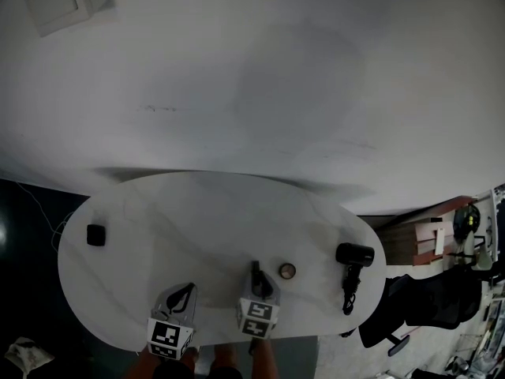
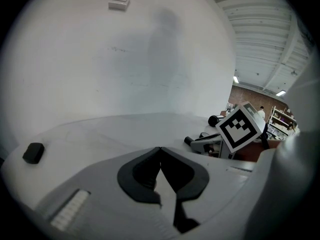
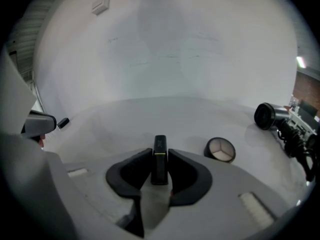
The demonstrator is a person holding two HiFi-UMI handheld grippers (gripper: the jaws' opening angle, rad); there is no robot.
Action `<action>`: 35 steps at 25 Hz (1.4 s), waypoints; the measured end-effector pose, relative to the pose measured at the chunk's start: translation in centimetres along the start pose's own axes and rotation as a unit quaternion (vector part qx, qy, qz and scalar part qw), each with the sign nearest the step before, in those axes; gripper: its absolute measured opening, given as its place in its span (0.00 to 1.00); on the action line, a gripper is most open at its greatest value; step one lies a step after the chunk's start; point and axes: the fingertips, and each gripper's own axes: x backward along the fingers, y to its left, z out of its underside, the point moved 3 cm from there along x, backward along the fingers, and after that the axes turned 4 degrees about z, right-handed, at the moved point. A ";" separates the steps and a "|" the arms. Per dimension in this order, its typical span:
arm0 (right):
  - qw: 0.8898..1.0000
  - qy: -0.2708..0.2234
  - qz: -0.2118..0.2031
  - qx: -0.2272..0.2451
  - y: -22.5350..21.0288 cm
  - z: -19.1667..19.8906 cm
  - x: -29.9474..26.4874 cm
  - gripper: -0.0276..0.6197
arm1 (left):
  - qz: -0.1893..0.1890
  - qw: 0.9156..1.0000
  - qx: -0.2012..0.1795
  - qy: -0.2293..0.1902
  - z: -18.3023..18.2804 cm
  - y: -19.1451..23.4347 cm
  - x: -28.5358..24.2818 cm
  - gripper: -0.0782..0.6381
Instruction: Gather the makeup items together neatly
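Currently the right gripper (image 3: 160, 154) is clamping a slim black tube (image 3: 160, 143) between its jaws (a round compact (image 3: 220, 149) is lying on the table (image 1: 197, 212) just to its right). The left gripper (image 2: 160, 149) is hovering closed and empty.

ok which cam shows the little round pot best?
Right gripper view: the round pot sits close, just right of the jaws, with its three-part top clear. The head view shows it only as a small disc beside the right gripper. The left gripper view doesn't show it.
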 end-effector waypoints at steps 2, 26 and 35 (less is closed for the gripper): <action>1.000 0.002 0.001 -0.001 0.0 0.0 0.0 0.20 | -0.001 1.000 0.002 -0.002 -0.1 0.1 0.1 0.12; 0.999 -0.036 -0.019 -0.005 0.2 -1.4 1.7 0.40 | -0.014 0.999 -0.007 -0.029 -1.7 -0.4 2.4 0.12; 0.994 -0.095 -0.039 0.034 2.0 -5.4 7.9 0.40 | -0.026 0.996 -0.031 -0.083 -5.8 -0.4 6.5 0.12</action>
